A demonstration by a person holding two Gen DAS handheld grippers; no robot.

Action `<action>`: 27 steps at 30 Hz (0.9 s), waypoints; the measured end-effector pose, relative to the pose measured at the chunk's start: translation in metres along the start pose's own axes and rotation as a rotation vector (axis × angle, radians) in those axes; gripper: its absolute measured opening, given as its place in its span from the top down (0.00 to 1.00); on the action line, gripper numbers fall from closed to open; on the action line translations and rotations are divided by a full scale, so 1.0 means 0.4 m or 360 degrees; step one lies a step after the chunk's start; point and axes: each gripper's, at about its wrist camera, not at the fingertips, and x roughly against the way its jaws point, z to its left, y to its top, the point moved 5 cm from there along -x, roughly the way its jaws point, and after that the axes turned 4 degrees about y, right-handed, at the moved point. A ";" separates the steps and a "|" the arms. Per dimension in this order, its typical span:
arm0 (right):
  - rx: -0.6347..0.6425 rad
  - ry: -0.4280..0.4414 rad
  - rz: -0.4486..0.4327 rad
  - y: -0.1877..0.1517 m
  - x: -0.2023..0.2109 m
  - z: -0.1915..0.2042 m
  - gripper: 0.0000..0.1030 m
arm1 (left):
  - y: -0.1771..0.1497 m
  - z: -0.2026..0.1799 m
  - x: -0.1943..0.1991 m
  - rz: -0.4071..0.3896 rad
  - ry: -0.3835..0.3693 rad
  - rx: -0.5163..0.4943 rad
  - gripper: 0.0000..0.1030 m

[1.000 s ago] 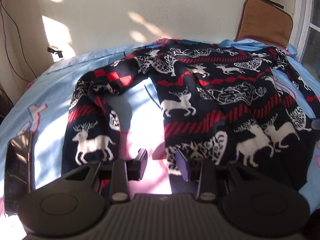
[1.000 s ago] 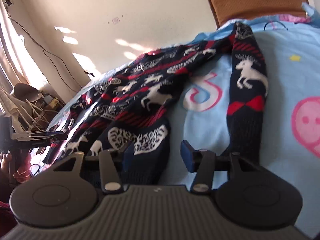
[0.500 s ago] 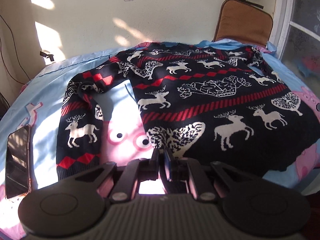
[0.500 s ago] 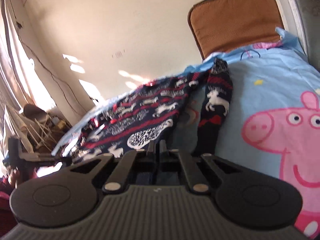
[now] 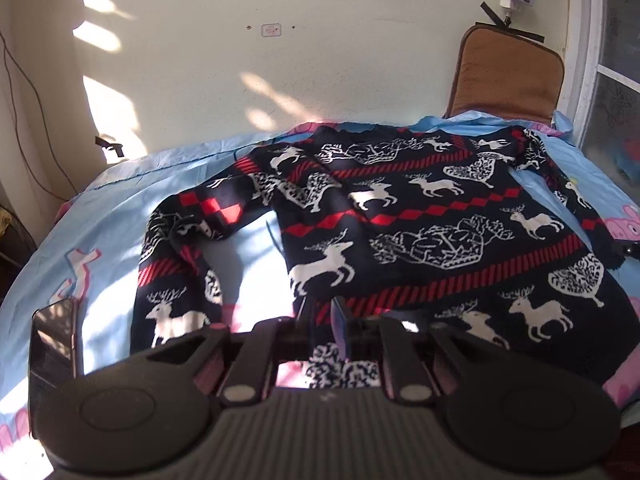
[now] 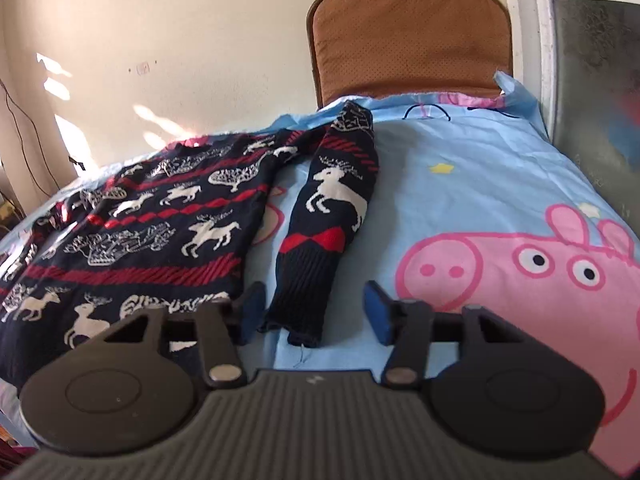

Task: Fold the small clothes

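A dark navy sweater (image 5: 420, 236) with white reindeer and red stripes lies spread flat on a light blue cartoon bedsheet (image 5: 100, 216). Its left sleeve (image 5: 172, 276) bends down toward me. My left gripper (image 5: 325, 330) sits at the hem near the bottom left corner, its fingers close together with the hem cloth between them. In the right wrist view the sweater body (image 6: 132, 240) is at left and the right sleeve (image 6: 324, 232) lies straight toward me. My right gripper (image 6: 314, 314) is open, with the sleeve cuff (image 6: 298, 308) between its blue pads (image 6: 378, 316), not touching.
A black phone (image 5: 54, 344) lies on the sheet at the left edge. A brown cushion (image 6: 408, 44) leans on the wall behind the bed. A window frame (image 6: 536, 40) bounds the right side. A pink pig print (image 6: 520, 272) covers the sheet at right.
The left gripper stayed nearly shut at the hem as the sweater settled flat. The right gripper opened from shut and now straddles the right sleeve cuff.
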 end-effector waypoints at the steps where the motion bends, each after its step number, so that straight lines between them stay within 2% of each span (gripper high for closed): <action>1: -0.0022 0.0013 -0.0032 0.018 0.004 0.008 0.91 | 0.011 -0.008 -0.003 -0.0009 -0.0020 -0.0002 0.86; 2: -0.0037 0.0058 -0.0082 0.038 0.014 0.012 0.91 | 0.022 -0.021 -0.007 -0.0027 -0.0046 -0.0004 0.83; 4: -0.0040 0.0135 -0.0218 0.094 0.048 0.043 0.91 | 0.041 -0.037 -0.011 -0.0066 -0.0094 0.0004 0.69; 6: -0.0028 0.0235 -0.0322 0.161 0.075 0.074 0.91 | 0.054 -0.042 -0.019 -0.0096 -0.0137 0.0027 0.65; 8: -0.0009 0.0359 -0.0378 0.224 0.083 0.124 0.91 | 0.061 -0.038 -0.031 -0.0107 -0.0157 0.0062 0.64; 11: 0.0015 0.0571 -0.0390 0.296 0.064 0.225 0.91 | 0.057 -0.013 -0.047 -0.0109 -0.0169 0.0147 0.63; 14: 0.0102 0.0814 -0.0371 0.328 0.022 0.378 0.91 | 0.040 0.035 -0.058 -0.0096 -0.0155 0.0264 0.63; 17: 0.0128 0.0940 -0.0378 0.340 -0.060 0.531 0.91 | 0.018 0.093 -0.072 -0.0055 -0.0127 0.0383 0.63; 19: 0.0188 0.0928 -0.0353 0.333 -0.148 0.596 0.88 | 0.006 0.126 -0.074 -0.0040 -0.0101 0.0435 0.63; 20: 0.0233 0.0893 -0.0290 0.322 -0.189 0.606 0.80 | 0.002 0.141 -0.071 -0.0041 -0.0088 0.0448 0.63; 22: 0.0258 0.0826 -0.0158 0.296 -0.235 0.589 0.73 | -0.004 0.165 -0.065 -0.0059 -0.0073 0.0453 0.62; 24: 0.0211 0.0820 -0.0153 0.283 -0.231 0.519 0.73 | -0.002 0.181 -0.067 -0.0069 -0.0081 0.0449 0.59; 27: 0.0091 0.0606 -0.0193 0.296 -0.211 0.347 0.73 | 0.028 0.180 -0.102 -0.0052 -0.0111 0.0426 0.57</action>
